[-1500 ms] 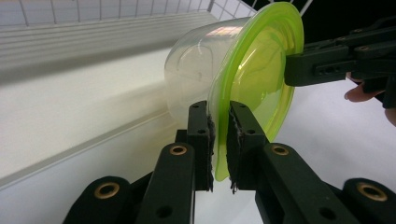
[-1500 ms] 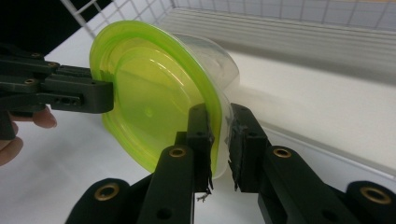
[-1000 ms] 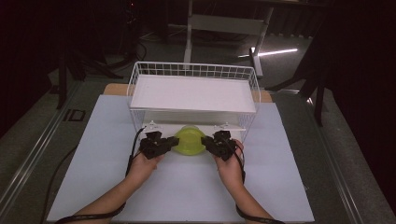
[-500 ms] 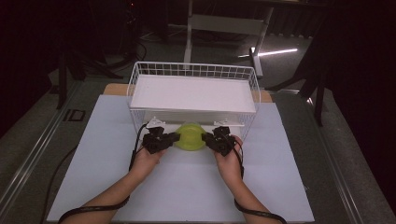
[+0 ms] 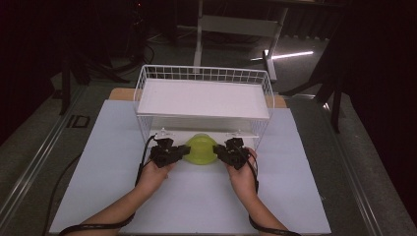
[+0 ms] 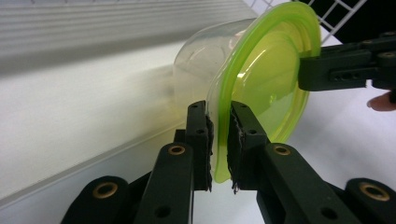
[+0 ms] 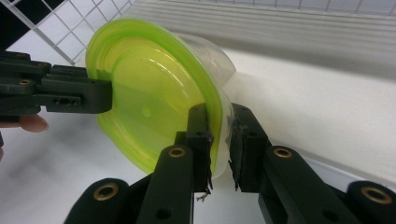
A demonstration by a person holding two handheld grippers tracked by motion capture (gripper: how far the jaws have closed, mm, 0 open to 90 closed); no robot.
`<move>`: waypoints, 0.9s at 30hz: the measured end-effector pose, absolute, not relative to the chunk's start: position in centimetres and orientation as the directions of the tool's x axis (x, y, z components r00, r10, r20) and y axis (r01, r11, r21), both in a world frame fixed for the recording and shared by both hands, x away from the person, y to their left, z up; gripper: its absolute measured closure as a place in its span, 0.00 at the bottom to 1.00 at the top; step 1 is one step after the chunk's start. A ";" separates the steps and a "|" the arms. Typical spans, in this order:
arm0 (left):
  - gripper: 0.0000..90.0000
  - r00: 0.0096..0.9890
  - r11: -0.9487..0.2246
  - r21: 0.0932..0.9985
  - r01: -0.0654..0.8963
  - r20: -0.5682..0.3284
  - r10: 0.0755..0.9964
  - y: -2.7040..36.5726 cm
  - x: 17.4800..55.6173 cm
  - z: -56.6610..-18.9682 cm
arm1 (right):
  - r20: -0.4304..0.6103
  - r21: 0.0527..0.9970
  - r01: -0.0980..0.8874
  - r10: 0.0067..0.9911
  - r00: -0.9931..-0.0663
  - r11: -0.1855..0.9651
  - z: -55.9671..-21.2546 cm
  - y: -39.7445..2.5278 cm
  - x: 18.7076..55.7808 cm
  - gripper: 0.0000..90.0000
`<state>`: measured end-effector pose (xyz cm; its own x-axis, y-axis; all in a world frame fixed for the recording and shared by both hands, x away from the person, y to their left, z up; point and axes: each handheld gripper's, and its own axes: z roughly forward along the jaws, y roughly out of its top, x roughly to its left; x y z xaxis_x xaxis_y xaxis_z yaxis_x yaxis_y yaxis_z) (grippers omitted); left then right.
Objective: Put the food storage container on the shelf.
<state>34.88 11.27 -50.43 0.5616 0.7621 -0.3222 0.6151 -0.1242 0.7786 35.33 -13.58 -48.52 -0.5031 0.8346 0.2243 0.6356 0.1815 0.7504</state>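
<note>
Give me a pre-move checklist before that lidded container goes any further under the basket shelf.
1. Left claw clamped on the green lid rim: ok.
2. Right claw clamped on the opposite rim: ok.
3. Clear container attached under the lid: ok.
4. Lid sealed all round: cannot tell.
5. Room beneath the shelf of the wire basket: cannot tell.
6. Container level between both claws, seen from the high view: ok.

Both forearms reach forward, each gripper (image 5: 183,152) (image 5: 218,150) seemingly clamped.
</note>
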 end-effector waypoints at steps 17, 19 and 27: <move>0.73 0.535 0.011 0.871 0.491 -0.313 0.785 11.4 36.7 -51.6 | 0.196 0.824 0.556 0.864 -0.463 0.111 -49.1 -13.3 37.4 0.76; 0.71 0.529 0.022 0.874 0.485 -0.313 0.789 11.4 36.8 -51.7 | 0.195 0.825 0.555 0.869 -0.455 0.105 -49.2 -13.2 37.6 0.74; 0.61 0.505 0.049 0.883 0.467 -0.312 0.805 11.5 37.1 -51.4 | 0.215 0.830 0.554 0.877 -0.429 0.068 -49.3 -13.0 38.1 0.65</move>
<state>37.07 11.48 -51.45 0.5049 0.8047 -0.3122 0.4675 0.0491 0.8827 38.10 -13.00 -49.31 -0.4292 0.8773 0.2148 0.5537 0.0677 0.8299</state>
